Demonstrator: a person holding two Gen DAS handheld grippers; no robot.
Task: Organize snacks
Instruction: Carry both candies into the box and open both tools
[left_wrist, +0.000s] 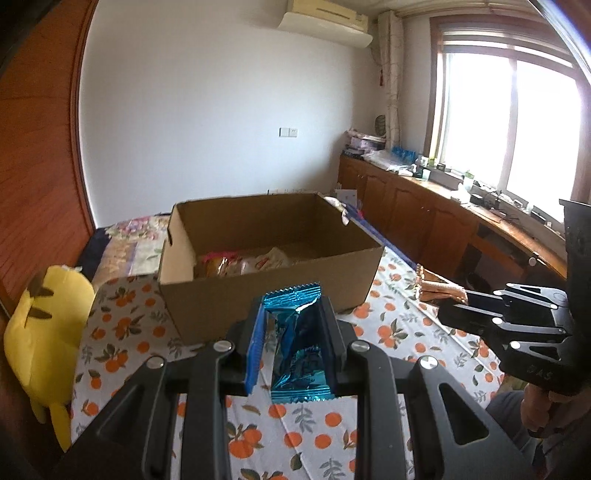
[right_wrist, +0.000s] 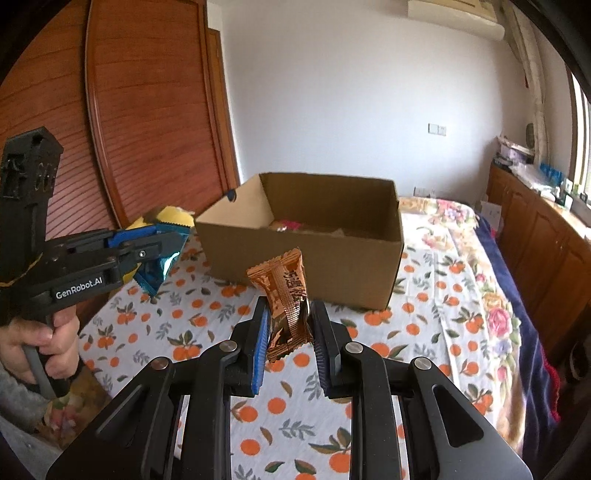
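My left gripper (left_wrist: 291, 314) is shut on a blue foil snack packet (left_wrist: 295, 343), held above the orange-print cloth just in front of the open cardboard box (left_wrist: 332, 273). My right gripper (right_wrist: 286, 317) is shut on a copper-brown snack packet (right_wrist: 286, 295), also short of the box (right_wrist: 332, 269). A few wrapped snacks (left_wrist: 243, 264) lie inside the box. In the right wrist view the left gripper (right_wrist: 162, 247) with its blue packet (right_wrist: 159, 271) is at the left. In the left wrist view the right gripper (left_wrist: 454, 308) with the brown packet (left_wrist: 439, 288) is at the right.
A yellow plush toy (left_wrist: 48, 332) sits at the cloth's left edge. The cloth with orange fruit print (right_wrist: 295, 406) covers a bed, with a floral blanket (right_wrist: 491, 295) beyond. Wooden cabinets (left_wrist: 424, 214) run under the window at the right. A person's hand (right_wrist: 40, 343) grips the left handle.
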